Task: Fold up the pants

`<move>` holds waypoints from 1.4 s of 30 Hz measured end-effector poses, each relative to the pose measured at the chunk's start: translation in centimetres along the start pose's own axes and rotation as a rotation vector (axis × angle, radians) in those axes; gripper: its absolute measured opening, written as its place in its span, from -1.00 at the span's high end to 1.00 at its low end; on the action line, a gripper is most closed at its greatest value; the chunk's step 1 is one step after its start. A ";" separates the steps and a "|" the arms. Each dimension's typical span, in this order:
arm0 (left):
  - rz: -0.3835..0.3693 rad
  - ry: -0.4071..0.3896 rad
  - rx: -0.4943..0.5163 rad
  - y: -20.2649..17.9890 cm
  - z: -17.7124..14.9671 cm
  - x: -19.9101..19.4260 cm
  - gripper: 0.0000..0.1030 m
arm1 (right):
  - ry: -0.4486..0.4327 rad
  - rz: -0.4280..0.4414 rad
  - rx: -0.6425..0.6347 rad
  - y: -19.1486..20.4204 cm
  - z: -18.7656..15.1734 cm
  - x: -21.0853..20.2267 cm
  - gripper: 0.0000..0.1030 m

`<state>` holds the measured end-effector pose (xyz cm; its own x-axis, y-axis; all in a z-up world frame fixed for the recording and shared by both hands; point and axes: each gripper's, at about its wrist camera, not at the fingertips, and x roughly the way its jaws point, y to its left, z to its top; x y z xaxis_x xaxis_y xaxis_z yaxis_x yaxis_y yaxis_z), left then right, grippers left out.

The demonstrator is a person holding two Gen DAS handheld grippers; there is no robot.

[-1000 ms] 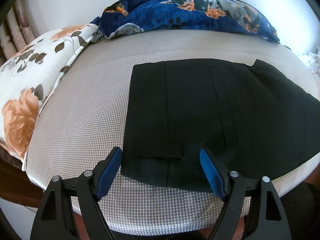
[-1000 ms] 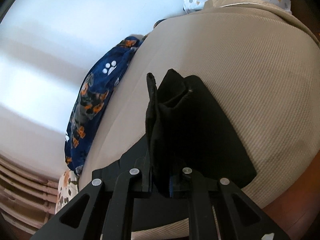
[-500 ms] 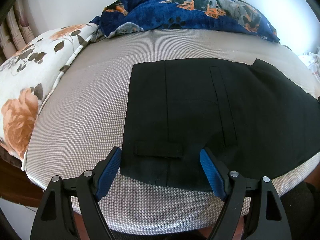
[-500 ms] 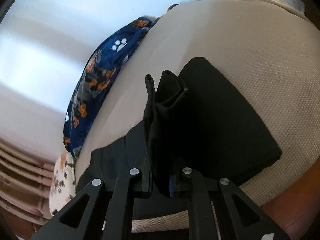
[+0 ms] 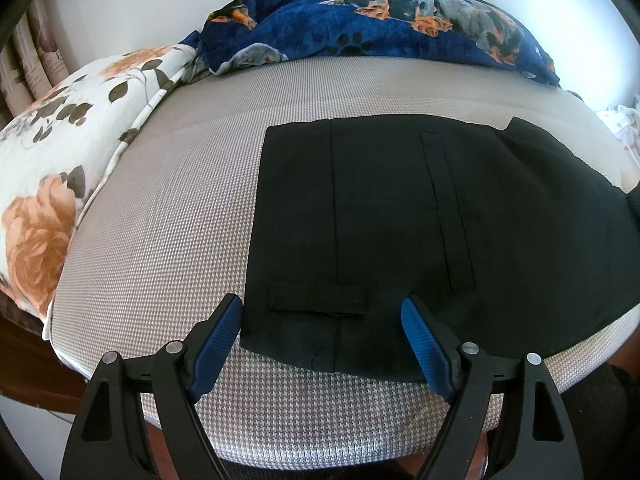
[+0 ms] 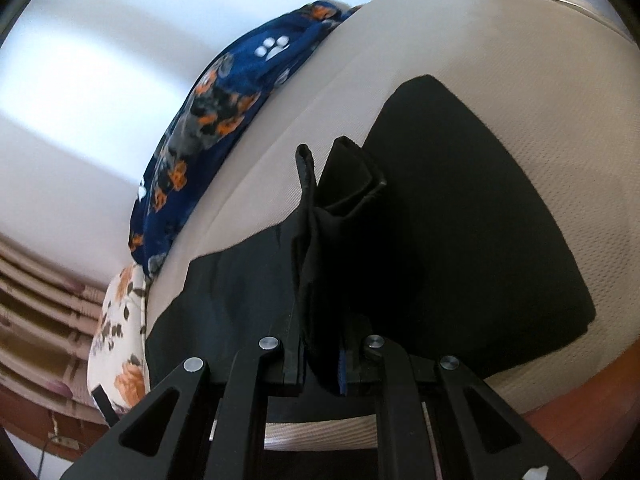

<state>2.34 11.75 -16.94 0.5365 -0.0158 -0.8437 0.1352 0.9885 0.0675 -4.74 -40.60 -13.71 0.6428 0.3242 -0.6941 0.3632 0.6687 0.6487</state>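
Left wrist view
- Bed surface: a mattress [image 5: 168,216] with a fine grey-white houndstooth cover carries all the items.
- Pants: black pants [image 5: 392,216] lie flat on the mattress, waist end toward the camera, legs running off to the right edge of the picture.
- Pants detail: a belt loop [image 5: 318,300] lies across the waistband near the front edge; long seams run away from the camera.
- Left gripper: the left gripper [image 5: 322,316] hangs above the waistband with its blue pads spread wide, one on each side of the belt loop; nothing is clamped between them.
- Contact: whether the pads touch the fabric cannot be told.
- Surroundings: a floral pillow [image 5: 52,184] lies at the left; a blue dog-print blanket [image 5: 380,24] lies along the far edge against the white wall.

Right wrist view
- Right gripper: the right gripper [image 6: 320,352] is clenched on a bunched fold of the pants [image 6: 460,240]; the fabric stands up between the fingers in several layers.
- Pants position: the gripped end is lifted above the rest of the garment, which lies flat and dark on the beige mattress [image 6: 500,60] below and to the right.
- Surroundings: the blanket [image 6: 216,120] runs along the mattress edge at the left; the pillow [image 6: 120,340] shows at lower left, beside a striped curtain [image 6: 44,300].
- Containers: cannot be told.
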 end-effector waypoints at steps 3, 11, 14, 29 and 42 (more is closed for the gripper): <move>-0.003 0.001 0.000 0.0 0.0 0.0 -0.59 | 0.020 -0.002 -0.037 1.2 -0.6 0.9 0.77; -0.004 0.001 0.001 0.0 -0.1 0.0 -0.59 | 0.050 0.000 -0.080 2.6 -1.4 1.8 0.77; -0.003 0.001 0.002 0.0 -0.1 0.0 -0.59 | 0.057 0.004 -0.081 2.7 -1.6 2.0 0.77; -0.006 0.003 -0.001 0.0 -0.1 0.1 -0.61 | 0.095 0.009 -0.120 3.9 -2.5 3.3 0.75; -0.008 0.006 -0.005 0.0 -0.1 0.2 -0.66 | 0.103 0.006 -0.124 4.1 -2.7 3.7 0.72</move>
<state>2.32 11.73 -17.17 0.5306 -0.0224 -0.8474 0.1351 0.9891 0.0584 -2.72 -34.86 -14.51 0.5698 0.3916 -0.7225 0.2694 0.7416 0.6144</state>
